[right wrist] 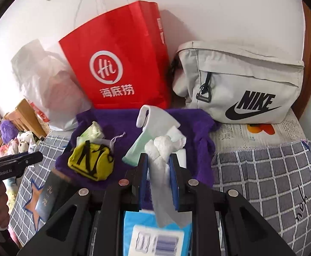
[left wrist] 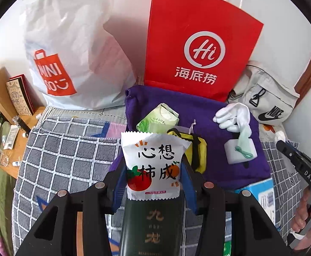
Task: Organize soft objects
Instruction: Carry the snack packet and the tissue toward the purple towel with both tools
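Blue pads of the left gripper [left wrist: 153, 179] clamp a white snack packet [left wrist: 153, 164] printed with persimmons and black characters, held upright above a dark green box [left wrist: 150, 219] that lies on the grey checked blanket [left wrist: 59, 155]. Right gripper [right wrist: 158, 170] is pinched on a white glove [right wrist: 163, 147], cuff hanging down between the jaws, knotted fingers bunched above the tips; a light blue packet [right wrist: 155, 234] sits right under it.

Past both, a purple cloth [left wrist: 226, 166] spread on the blanket carries the soft stuff: yellow pouch with black straps [right wrist: 91, 164] on its left part, a green tissue pack [left wrist: 158, 117] just behind the pouch, a white drawstring [right wrist: 117, 138] beside them. In the left wrist view the glove hangs over a white block [left wrist: 241, 151] with a mint-green strip [left wrist: 244, 136] draped on it.

Against the wall: a white MINISO plastic bag [left wrist: 70, 53] at left, a red paper bag [left wrist: 198, 47] with a white Hi logo in the middle touching the cloth's back edge, and a grey Nike bag [right wrist: 241, 81] at right. A wooden side table [left wrist: 21, 140] with small clutter stands left of the bed.
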Available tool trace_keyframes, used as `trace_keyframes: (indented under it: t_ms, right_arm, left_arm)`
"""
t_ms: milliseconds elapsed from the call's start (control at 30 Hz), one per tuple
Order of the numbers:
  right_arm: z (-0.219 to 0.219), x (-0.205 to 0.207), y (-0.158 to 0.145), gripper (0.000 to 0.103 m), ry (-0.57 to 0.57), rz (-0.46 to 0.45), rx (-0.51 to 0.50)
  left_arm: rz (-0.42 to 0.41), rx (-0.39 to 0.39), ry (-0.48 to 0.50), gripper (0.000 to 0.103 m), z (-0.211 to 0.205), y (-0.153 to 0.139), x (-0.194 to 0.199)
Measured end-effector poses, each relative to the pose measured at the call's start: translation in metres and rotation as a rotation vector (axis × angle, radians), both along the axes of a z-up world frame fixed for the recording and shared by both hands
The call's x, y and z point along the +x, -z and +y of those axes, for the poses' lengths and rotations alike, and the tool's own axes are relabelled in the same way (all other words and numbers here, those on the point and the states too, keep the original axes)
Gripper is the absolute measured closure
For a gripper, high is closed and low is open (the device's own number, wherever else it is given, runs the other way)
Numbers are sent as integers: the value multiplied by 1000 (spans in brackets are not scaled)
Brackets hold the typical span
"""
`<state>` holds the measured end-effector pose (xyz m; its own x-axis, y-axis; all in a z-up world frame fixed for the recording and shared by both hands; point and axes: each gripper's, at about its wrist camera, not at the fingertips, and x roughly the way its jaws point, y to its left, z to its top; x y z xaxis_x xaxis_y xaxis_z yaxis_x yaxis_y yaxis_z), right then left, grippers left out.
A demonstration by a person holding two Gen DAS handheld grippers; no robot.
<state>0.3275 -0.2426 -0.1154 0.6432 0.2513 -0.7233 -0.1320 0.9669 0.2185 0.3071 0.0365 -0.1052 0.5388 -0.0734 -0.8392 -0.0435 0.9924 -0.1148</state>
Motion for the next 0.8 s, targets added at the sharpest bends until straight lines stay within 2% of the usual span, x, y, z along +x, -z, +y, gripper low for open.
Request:
trace_keyframes:
  t_ms: [267,467,800]
  right_arm:
    - [-6,32,6,81,15,-1,19]
    - [-9,47,36,81,-1,71,4]
    - [-17,55,53,81,-27,115,-15]
  left_arm:
    - [9,12,-2,57,3,9,28]
    - [19,3,3,57,-1,16,47]
    - [33,-38,51,57,-24,29,75]
